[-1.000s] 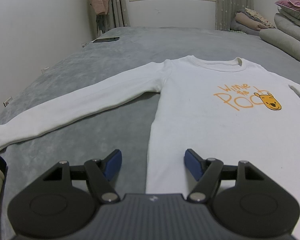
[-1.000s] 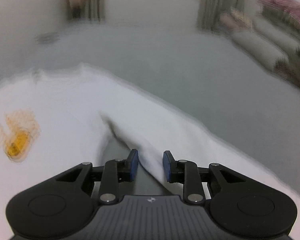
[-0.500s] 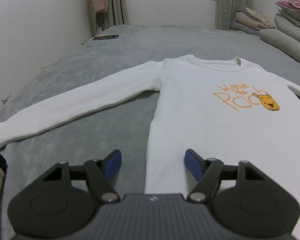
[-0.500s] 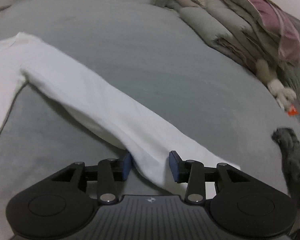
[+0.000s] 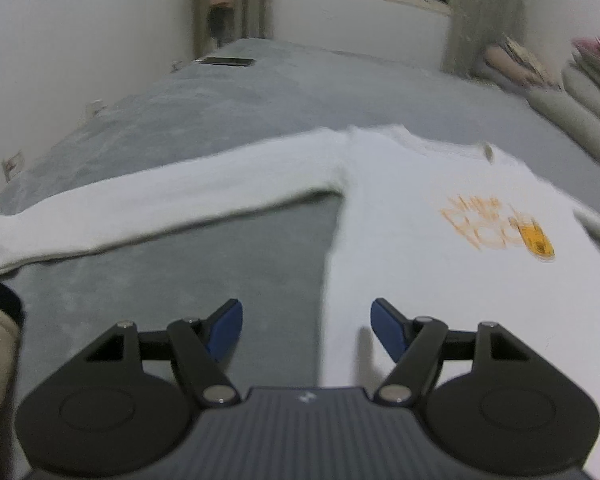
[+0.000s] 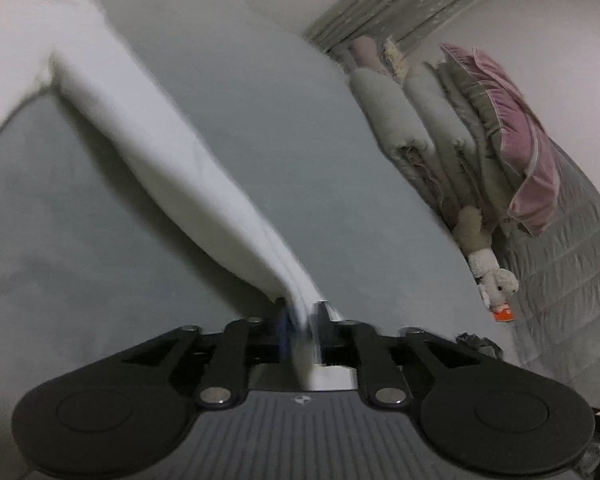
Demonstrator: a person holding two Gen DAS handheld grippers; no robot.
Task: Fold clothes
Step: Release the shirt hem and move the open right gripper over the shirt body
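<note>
A white long-sleeved shirt (image 5: 440, 248) with an orange bear print lies flat on the grey bed (image 5: 180, 280). Its left sleeve (image 5: 140, 204) stretches out to the left. My left gripper (image 5: 306, 326) is open and empty, hovering over the shirt's lower left edge. In the right wrist view, my right gripper (image 6: 304, 332) is shut on the cuff end of the shirt's right sleeve (image 6: 172, 152), which rises off the bed toward the jaws.
Folded quilts and a pink pillow (image 6: 512, 132) are stacked along the right side of the bed, with a plush toy (image 6: 488, 264) below them. A dark phone (image 5: 228, 61) lies at the far left of the bed. A wall and window stand beyond.
My right gripper has slid along the sleeve to its cuff and shut on it, lifting it. My left gripper has moved a little, staying open.
</note>
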